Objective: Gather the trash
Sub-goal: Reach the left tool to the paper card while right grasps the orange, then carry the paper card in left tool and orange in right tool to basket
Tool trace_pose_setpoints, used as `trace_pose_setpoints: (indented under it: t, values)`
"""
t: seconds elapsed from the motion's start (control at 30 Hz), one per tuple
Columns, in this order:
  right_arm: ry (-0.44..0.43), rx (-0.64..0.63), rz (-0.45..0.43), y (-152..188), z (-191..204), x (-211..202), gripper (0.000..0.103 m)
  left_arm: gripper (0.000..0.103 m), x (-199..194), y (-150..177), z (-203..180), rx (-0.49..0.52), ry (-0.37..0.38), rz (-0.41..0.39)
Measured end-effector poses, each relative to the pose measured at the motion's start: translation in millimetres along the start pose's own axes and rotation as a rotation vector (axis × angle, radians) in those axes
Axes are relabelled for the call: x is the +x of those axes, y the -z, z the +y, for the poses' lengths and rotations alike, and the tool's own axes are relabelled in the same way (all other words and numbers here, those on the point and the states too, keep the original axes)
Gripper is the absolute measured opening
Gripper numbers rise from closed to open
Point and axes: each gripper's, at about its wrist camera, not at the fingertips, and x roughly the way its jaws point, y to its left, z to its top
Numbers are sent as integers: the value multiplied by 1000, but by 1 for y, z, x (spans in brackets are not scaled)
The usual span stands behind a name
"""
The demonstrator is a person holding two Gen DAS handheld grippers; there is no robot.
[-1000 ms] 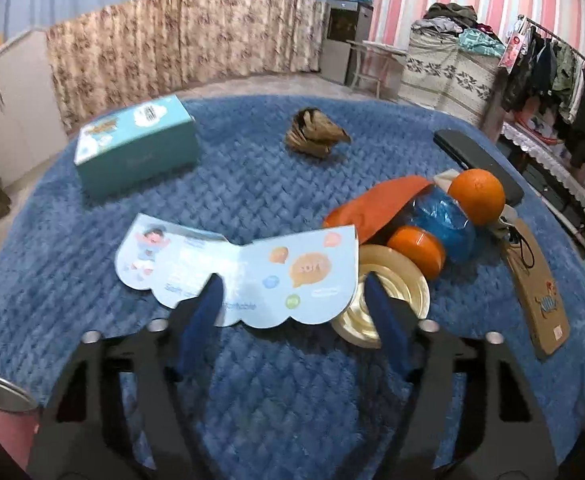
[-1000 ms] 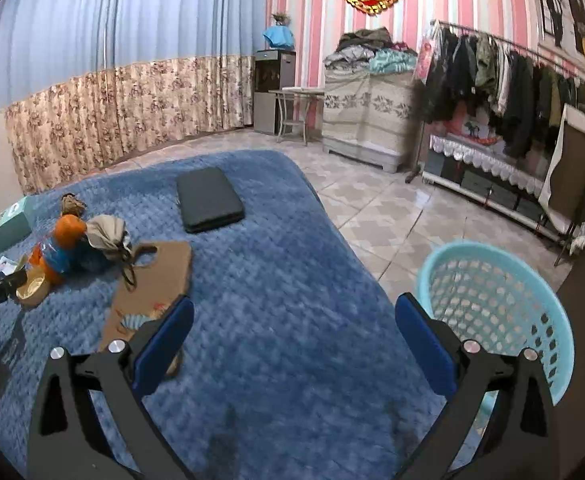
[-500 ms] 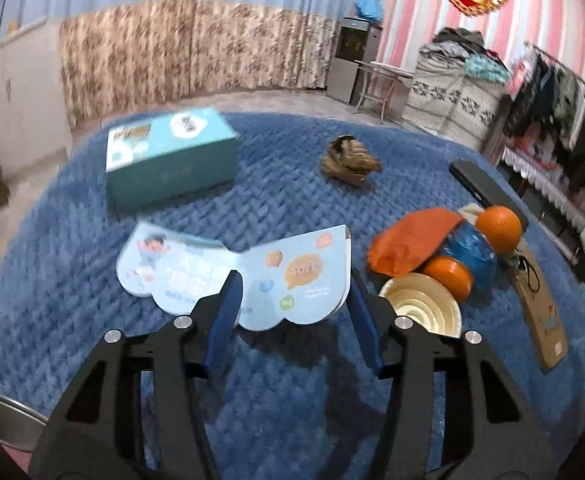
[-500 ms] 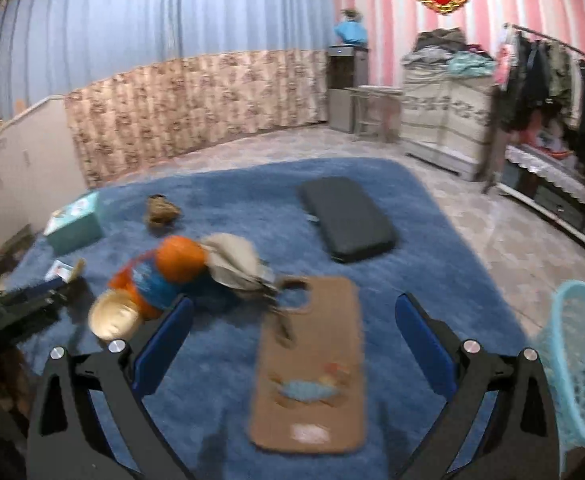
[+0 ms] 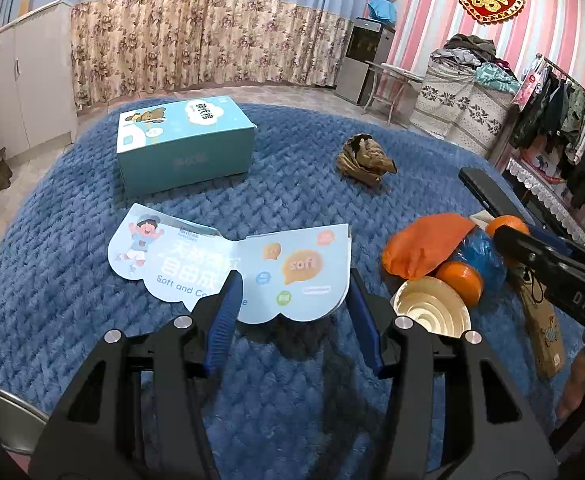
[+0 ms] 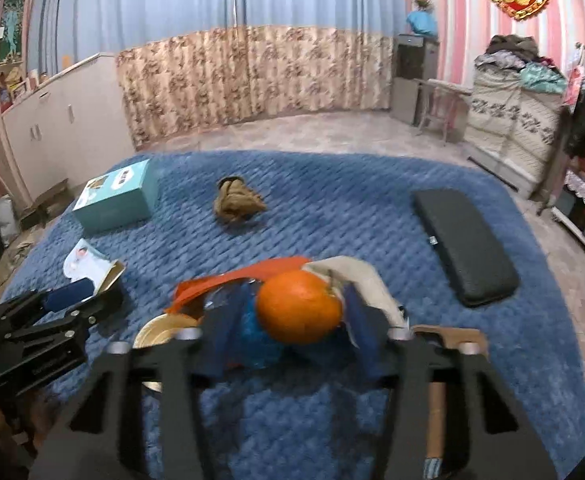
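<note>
Trash lies scattered over a blue blanket [image 5: 92, 208], and each tool is set at the piece nearest its own side, which looks like a way to gather two at once. The left gripper [image 5: 292, 300] points down at a flattened blue card sleeve [image 5: 228, 268] printed with a cartoon child; its jaws stand about half open on either side of the sleeve's near right flap, pads beside the card's edges, though I cannot tell whether they press it yet. That flap curls up off the blanket, which gives the fingers an edge to catch. The right gripper [image 6: 288, 320] comes in low at the heap on the right, its jaws closing with an orange [image 6: 298, 306] between them, not clearly gripped since the view is blurred. The orange sits atop a blue bag [image 6: 252, 336] beside an orange wrapper [image 5: 424, 240] and a gold lid [image 5: 432, 314]. A crumpled brown paper [image 5: 366, 158] and a teal box [image 5: 184, 140] wait farther back, untouched. No bin shows in either view.
</note>
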Motion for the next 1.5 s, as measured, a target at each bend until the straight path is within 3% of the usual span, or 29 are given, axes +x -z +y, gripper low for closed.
trace_pose_setpoints:
  t: [0.37,0.6,0.83,1.03,1.27,1.5]
  values:
    - [-32,76,-92,9,-36,-56,39,49,2,2,0,8,-13,6]
    - [28,123,-112,31,-75,-99,39,23,-10,2,-15,94,-58,-49]
    - [56,191,-103,53,-116,-121,39,10,-36,-9,-30,208,-115,-89]
    - [102,243,-101,81,-143,-135,39,2,-76,-28,-49,248,-75,-150]
    - [139,302,-138,96,-170,-159,39,1,-116,-53,-93,296,27,-201]
    - [234,328,-197,99,-209,-207,39,1,-150,-69,-173,371,160,-266]
